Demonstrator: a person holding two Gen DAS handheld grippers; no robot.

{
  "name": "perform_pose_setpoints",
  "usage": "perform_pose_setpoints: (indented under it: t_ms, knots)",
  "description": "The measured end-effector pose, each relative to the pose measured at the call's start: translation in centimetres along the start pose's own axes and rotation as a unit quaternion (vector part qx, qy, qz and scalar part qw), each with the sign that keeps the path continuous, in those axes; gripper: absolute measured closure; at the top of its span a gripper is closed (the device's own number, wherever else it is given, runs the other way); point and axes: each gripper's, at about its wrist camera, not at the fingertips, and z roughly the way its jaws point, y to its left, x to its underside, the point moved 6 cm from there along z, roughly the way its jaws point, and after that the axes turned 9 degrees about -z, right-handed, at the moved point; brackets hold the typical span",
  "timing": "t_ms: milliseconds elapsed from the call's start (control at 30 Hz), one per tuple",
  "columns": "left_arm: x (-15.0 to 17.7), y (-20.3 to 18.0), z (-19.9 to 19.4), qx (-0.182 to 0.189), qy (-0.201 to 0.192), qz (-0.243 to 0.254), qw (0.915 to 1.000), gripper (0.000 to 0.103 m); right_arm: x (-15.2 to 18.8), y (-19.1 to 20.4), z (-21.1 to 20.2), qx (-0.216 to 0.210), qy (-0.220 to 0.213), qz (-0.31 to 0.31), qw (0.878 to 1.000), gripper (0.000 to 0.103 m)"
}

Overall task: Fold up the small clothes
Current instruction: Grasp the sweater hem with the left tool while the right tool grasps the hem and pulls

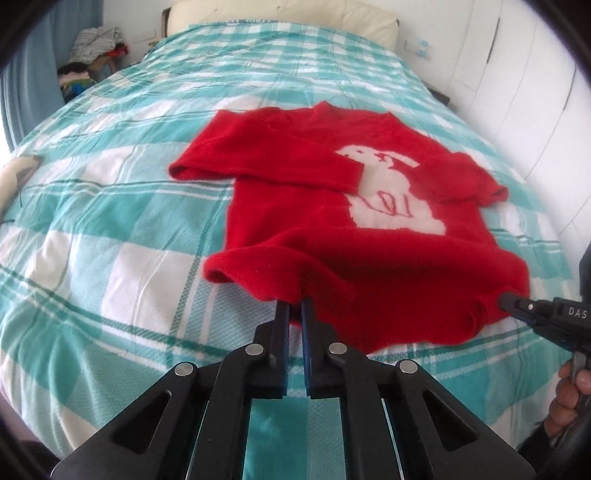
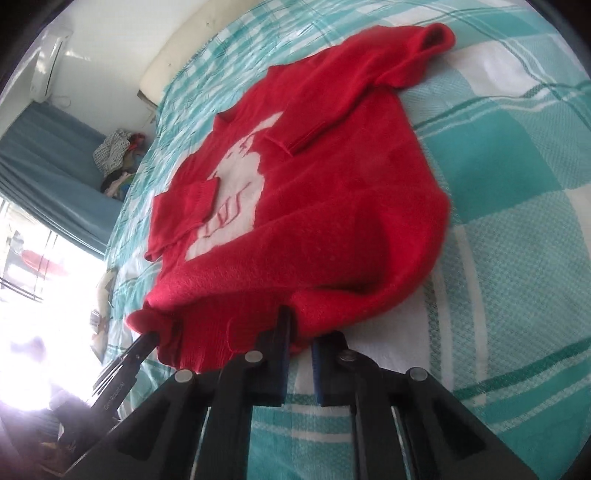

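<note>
A small red sweater with a white rabbit on its front lies flat on the bed, both sleeves folded across the chest. My left gripper is shut on the near hem, left of its middle, and the hem is lifted and bunched there. The right gripper bites the hem's right corner, with a hand behind it. In the right wrist view the right gripper is shut on the sweater hem, one fingertip hidden under the knit. The left gripper pinches the other hem corner.
The bed carries a teal and white checked cover. A cream pillow lies at its far end. A pile of clothes sits beyond the far left corner by blue curtains. White wardrobe doors stand to the right.
</note>
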Motion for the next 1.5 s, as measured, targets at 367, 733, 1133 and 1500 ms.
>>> perform_pose_setpoints:
  t_ms: [367, 733, 1133, 1500]
  knots:
    - [4.3, 6.6, -2.9, 0.05, 0.068, -0.096, 0.9918, 0.094, 3.7, -5.0, -5.8, -0.009, 0.028, -0.011, 1.0, 0.095]
    - [4.1, 0.7, 3.9, 0.083, 0.109, -0.072, 0.9879, 0.059, 5.7, -5.1, -5.7, -0.043, 0.019, 0.002, 0.999, 0.052]
    - [3.8, 3.8, -5.0, 0.101, 0.096, -0.024, 0.99, 0.101, 5.6, -3.1, -8.4, -0.034, 0.009, -0.066, 0.997, 0.099]
    - [8.4, 4.6, -0.8, 0.05, 0.16, -0.014, 0.9858, 0.102, 9.0, -6.2, -5.3, 0.06, 0.103, -0.055, 0.991, 0.099]
